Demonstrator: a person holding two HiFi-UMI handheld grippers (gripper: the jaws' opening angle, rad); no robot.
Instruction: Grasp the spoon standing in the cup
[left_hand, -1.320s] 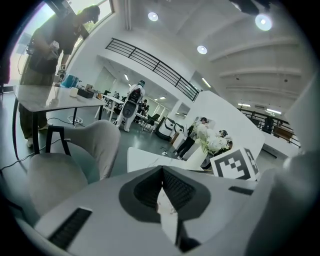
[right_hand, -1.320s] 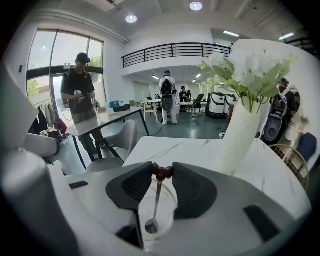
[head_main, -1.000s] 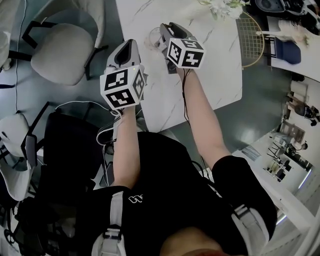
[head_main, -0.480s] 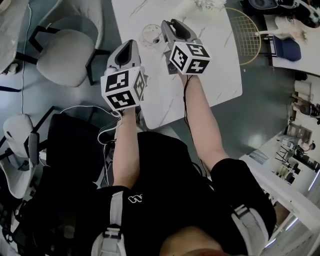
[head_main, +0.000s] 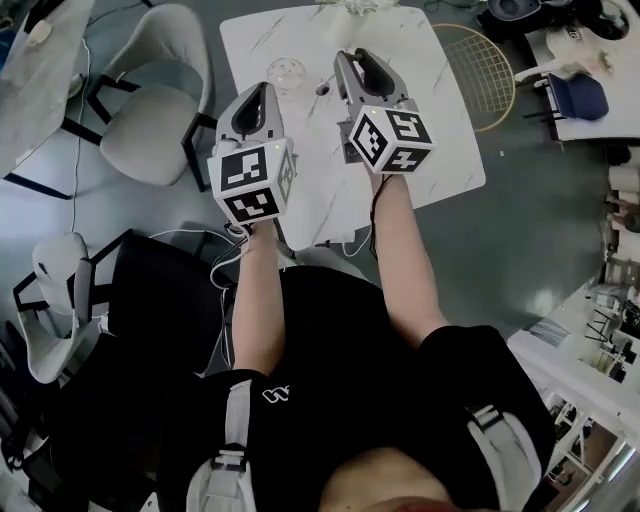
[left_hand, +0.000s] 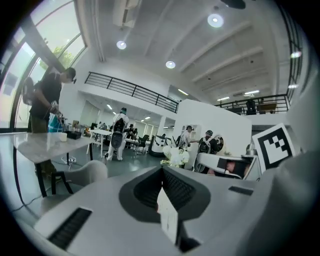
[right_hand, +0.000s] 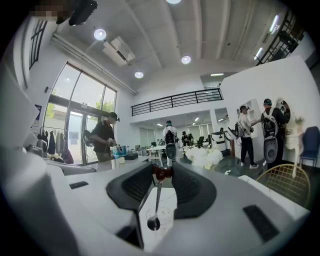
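Count: two grippers, one spoon, one cup, one white marbled table.

Right gripper (right_hand: 162, 169): jaws partly apart, tips clamped on the reddish top end of the spoon (right_hand: 156, 200). The spoon hangs from the tips with its bowl downward, above the table (head_main: 440, 120).

Left gripper (left_hand: 161, 172): jaws pressed together, nothing between them. It is held beside the right one, over the table's left edge.

Cup (head_main: 287, 72): clear glass, upright, near the table's left edge toward the far-left corner, between the two grippers' tips.

Hard to make out: from above, the right gripper's body hides the spoon's stem. Only a small dark spot shows just right of the cup. In the right gripper view the bowl overlaps the cup's outline, so I cannot tell whether it is clear of the rim. White flowers (head_main: 362, 6) at the far edge are cut off.
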